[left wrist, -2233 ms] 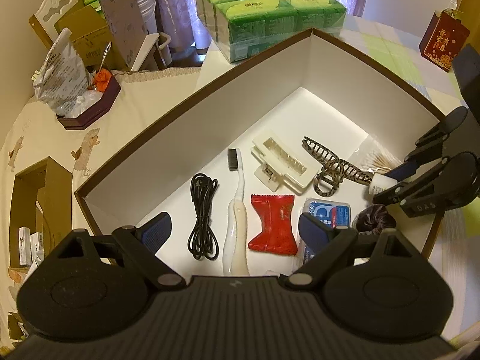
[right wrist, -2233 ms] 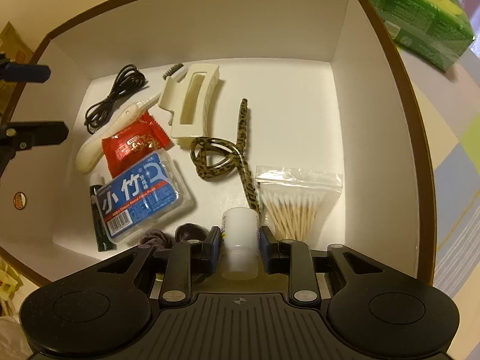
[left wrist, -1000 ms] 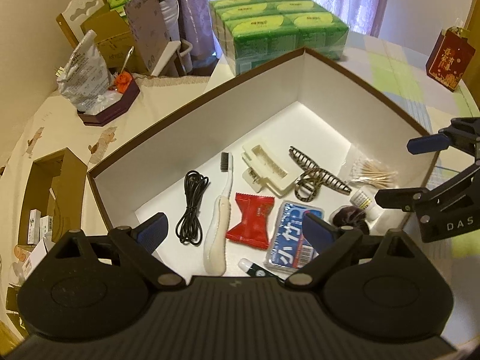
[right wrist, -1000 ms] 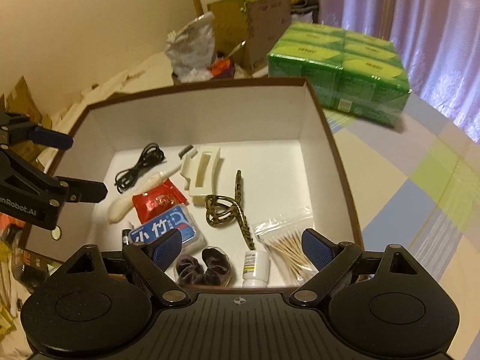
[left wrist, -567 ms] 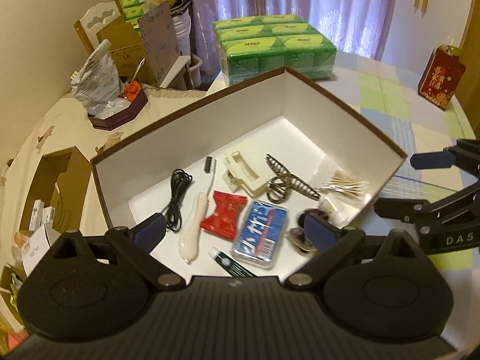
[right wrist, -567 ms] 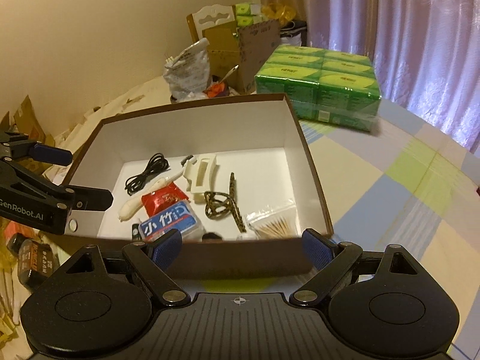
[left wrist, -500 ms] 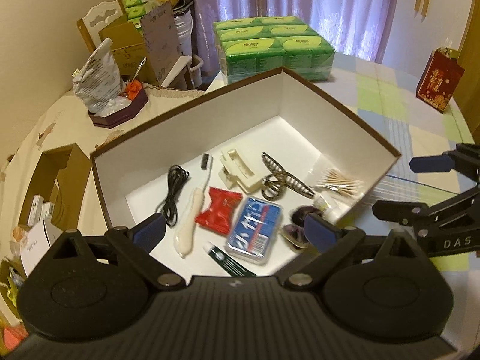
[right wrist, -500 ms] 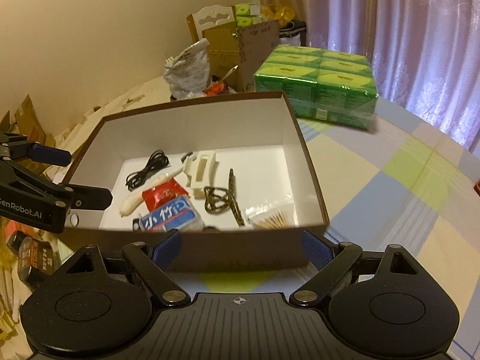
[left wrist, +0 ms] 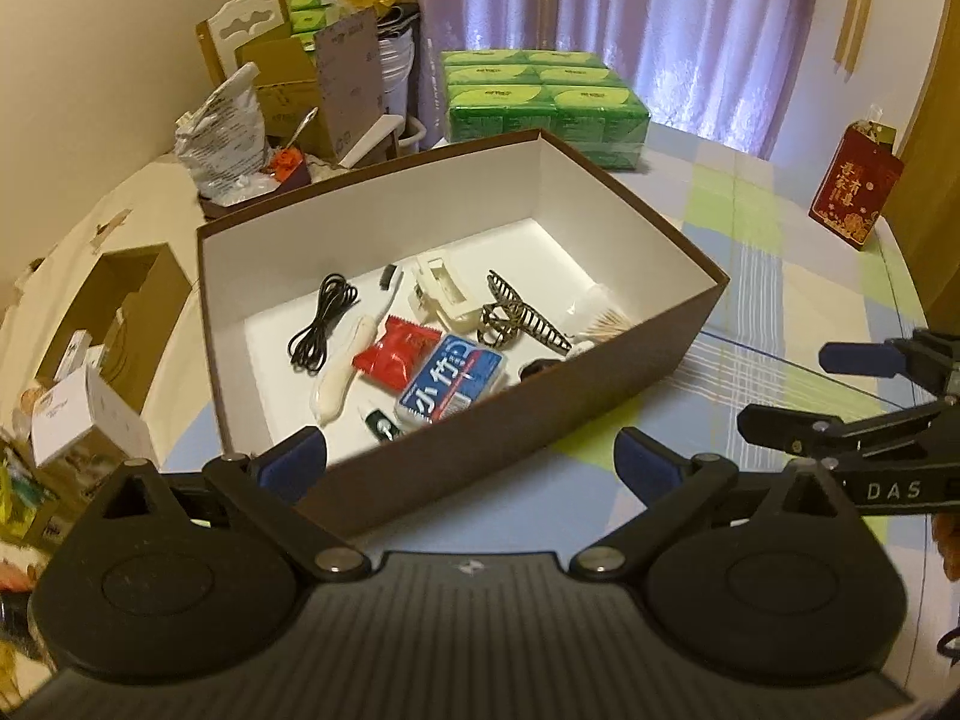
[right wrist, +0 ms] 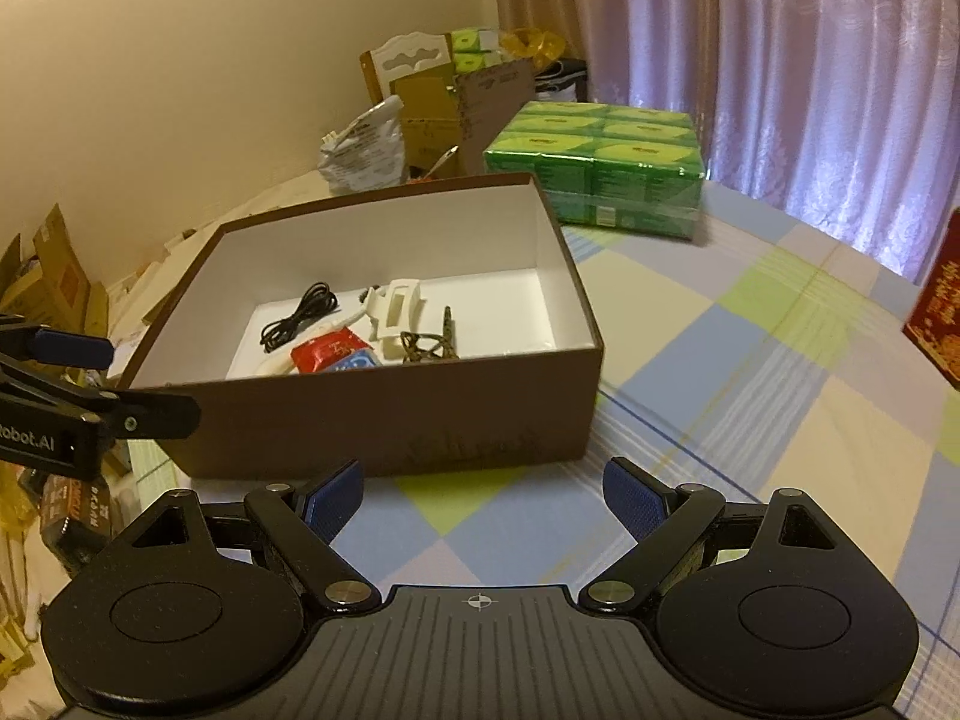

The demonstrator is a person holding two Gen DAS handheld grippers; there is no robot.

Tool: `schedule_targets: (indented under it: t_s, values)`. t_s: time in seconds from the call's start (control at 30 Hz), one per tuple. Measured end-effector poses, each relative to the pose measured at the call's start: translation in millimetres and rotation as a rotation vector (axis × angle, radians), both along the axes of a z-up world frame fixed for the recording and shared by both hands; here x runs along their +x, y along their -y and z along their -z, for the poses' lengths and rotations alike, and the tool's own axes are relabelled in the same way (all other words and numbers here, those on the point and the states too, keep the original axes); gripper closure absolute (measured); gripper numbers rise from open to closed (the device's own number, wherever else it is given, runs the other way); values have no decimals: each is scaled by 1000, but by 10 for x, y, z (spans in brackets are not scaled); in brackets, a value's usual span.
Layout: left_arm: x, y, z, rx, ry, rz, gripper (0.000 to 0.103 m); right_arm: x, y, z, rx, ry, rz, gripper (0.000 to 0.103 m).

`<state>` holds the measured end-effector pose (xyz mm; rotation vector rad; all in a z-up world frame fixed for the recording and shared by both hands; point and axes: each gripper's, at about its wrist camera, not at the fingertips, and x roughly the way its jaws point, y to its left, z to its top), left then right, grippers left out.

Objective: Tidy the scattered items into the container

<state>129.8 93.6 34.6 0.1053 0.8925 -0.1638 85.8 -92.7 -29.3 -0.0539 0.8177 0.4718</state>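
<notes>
A brown box (left wrist: 540, 408) with a white inside stands on the checked tablecloth, also in the right wrist view as the box (right wrist: 384, 426). In it lie a black cable (left wrist: 324, 324), a white toothbrush (left wrist: 348, 366), a red packet (left wrist: 396, 354), a blue floss case (left wrist: 450, 387), a cream hair claw (left wrist: 441, 297), a leopard hair claw (left wrist: 516, 318) and cotton swabs (left wrist: 606, 321). My left gripper (left wrist: 474, 465) is open and empty, held back from the box's near wall. My right gripper (right wrist: 483, 495) is open and empty too, low over the cloth in front of the box.
A pack of green tissue boxes (left wrist: 546, 96) stands behind the box. A red gift bag (left wrist: 855, 183) is at the far right. Cardboard boxes (left wrist: 120, 312), a white bag (left wrist: 225, 132) and a chair sit at the left. Checked cloth (right wrist: 750, 372) spreads to the right.
The right gripper let go of a small white bottle inside the box and opened. Both grippers have since drawn back and up, out of the box.
</notes>
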Motion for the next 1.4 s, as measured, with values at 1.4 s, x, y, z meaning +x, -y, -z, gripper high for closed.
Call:
schedule_targets:
  t_s: [1.4]
  values:
    - [-1165, 485, 31, -8, -20, -78, 2, -1073, 548, -85, -27, 44, -36, 11]
